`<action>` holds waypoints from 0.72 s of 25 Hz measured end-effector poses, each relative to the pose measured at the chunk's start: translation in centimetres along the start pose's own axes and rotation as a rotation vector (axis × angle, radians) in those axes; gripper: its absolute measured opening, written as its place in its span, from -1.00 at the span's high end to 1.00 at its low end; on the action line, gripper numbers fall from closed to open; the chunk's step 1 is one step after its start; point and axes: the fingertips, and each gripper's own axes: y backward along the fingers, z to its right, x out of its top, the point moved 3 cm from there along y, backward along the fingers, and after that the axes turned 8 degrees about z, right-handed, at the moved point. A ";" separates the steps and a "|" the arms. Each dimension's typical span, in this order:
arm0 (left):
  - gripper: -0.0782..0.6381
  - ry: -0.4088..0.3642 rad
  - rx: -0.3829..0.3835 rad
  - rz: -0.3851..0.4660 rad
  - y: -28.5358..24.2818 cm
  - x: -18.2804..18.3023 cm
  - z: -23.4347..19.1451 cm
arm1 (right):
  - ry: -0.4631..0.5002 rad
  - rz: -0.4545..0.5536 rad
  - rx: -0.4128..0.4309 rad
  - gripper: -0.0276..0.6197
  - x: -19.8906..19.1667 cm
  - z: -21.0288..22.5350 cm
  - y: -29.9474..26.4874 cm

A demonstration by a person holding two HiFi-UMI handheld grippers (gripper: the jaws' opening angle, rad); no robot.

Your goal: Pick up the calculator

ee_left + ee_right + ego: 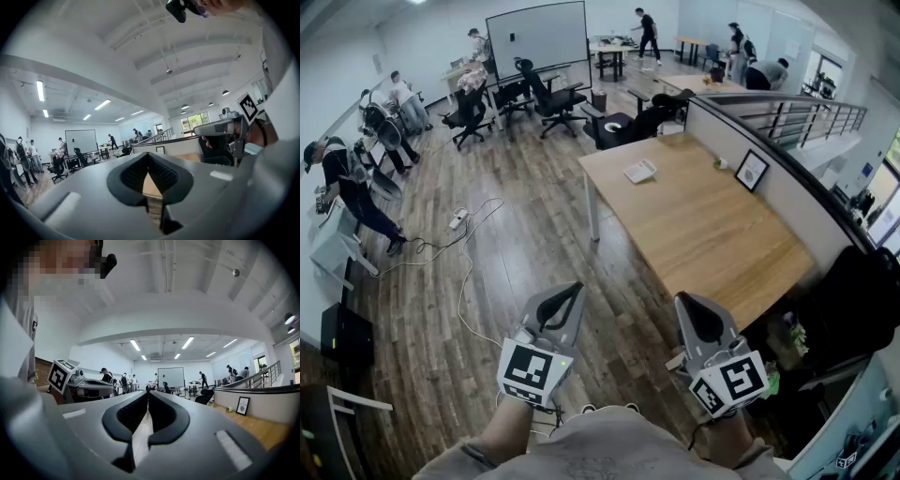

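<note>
Open office with a plank floor (516, 253). At the far end a whiteboard (536, 36), black office chairs (553, 98) and several people at desks. Ahead and to the right, a long wooden table (712, 244), backed along its right side by a grey partition (787, 187) bearing a framed picture (752, 171). On the floor left of the table, a white power strip (457, 220) with trailing cables. Between grippers and table, only open floor.

Left gripper (567, 291) and right gripper (694, 302) held low and level, well short of the table. Both clenched tip to tip, grasping nothing.

Calculator (640, 172) flat on the tabletop near its far left corner, well apart from both grippers. Pale, long axis askew to the table edges, running near left to far right. Display end too small to tell.
</note>
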 end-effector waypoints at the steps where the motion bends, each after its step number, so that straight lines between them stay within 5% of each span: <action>1: 0.78 -0.002 0.001 0.000 -0.2 0.1 0.1 | -0.002 0.005 -0.007 0.86 0.1 0.3 0.1; 18: 0.78 -0.027 0.075 -0.057 -1.6 -2.3 3.7 | -0.046 -0.002 -0.006 0.85 -2.9 5.4 4.3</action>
